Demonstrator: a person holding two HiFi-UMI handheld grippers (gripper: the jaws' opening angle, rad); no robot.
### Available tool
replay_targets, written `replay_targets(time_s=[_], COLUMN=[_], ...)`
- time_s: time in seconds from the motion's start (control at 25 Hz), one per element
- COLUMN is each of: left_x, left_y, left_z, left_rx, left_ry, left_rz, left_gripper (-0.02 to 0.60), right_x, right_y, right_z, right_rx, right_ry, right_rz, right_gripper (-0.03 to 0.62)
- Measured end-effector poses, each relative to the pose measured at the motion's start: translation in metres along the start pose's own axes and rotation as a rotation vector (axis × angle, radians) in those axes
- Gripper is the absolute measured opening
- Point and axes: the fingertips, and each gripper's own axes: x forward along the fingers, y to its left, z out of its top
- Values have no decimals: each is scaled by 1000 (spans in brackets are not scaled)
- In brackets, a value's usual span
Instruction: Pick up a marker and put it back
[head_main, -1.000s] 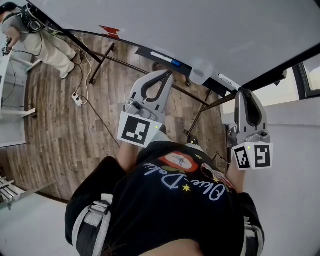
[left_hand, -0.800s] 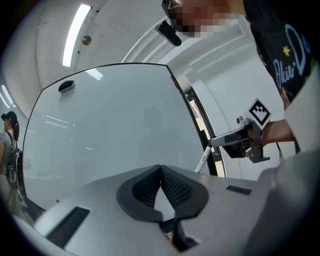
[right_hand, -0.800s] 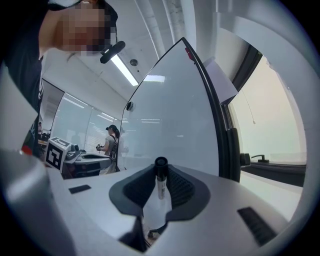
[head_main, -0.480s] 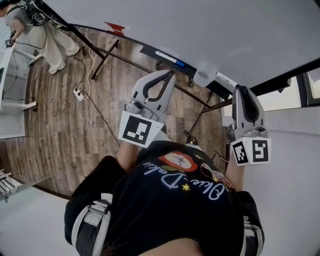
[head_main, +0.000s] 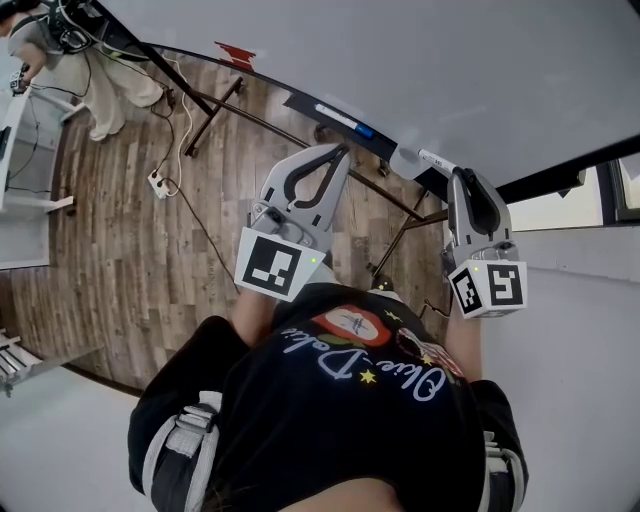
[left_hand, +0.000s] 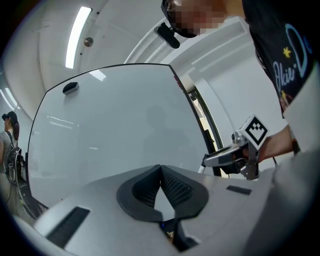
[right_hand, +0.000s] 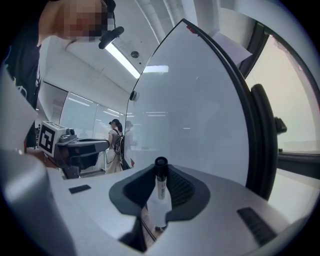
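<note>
A white marker with a black cap (right_hand: 160, 186) stands upright between the jaws of my right gripper (right_hand: 160, 189), which is shut on it. In the head view the marker (head_main: 433, 160) sticks out of the right gripper (head_main: 455, 175) toward the whiteboard's tray (head_main: 300, 102), close to the whiteboard (head_main: 420, 70). My left gripper (head_main: 340, 152) hangs level to the left of it, jaws shut and with nothing between them (left_hand: 160, 171). From the left gripper view the right gripper (left_hand: 231, 157) shows at the right.
A blue-capped marker (head_main: 340, 118) lies on the tray, with a pale grey lump (head_main: 405, 160) beside it. Stand legs (head_main: 212, 118) and a cable with a power strip (head_main: 155, 182) are on the wooden floor. A person (head_main: 100, 70) stands far left.
My right gripper has carried the marker left and closer to the tray. The left gripper has kept still.
</note>
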Motion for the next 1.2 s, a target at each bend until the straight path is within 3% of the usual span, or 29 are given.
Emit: replay_targets(time_s=[1.2], left_x=[-19], left_y=[24], left_z=[-8], left_rx=[13], left_ry=[49], left_rz=[91], left_gripper=[3], right_x=[48], right_y=[10], right_z=[-73], right_rx=[-24], right_ry=[164], right_rz=[71], right_gripper=[66])
